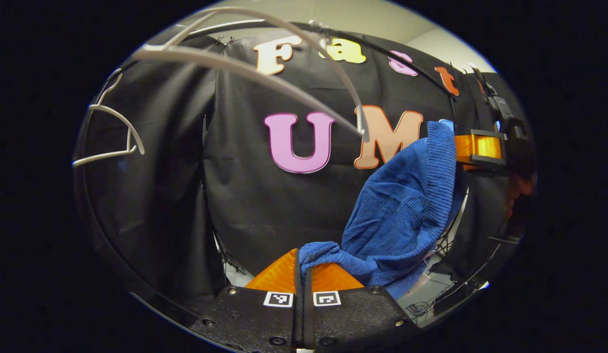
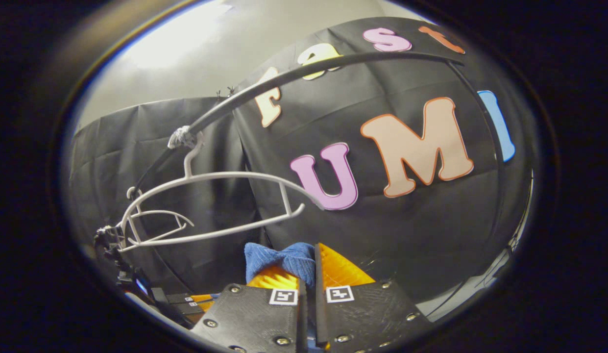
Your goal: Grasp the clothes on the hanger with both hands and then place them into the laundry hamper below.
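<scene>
Blue knitted garment [image 1: 401, 206] stretches across the lower right of the left gripper view, off the hangers and held up between both tools. The white hanger [image 2: 210, 206] hangs bare from the rail [image 2: 304, 73] at middle left of the right gripper view, a second white hanger [image 2: 157, 220] behind it. Left gripper [image 1: 302, 267], bottom centre, has its fingers clenched on a fold of the cloth. Right gripper [image 2: 308, 267] pinches another bunch between its fingers.
</scene>
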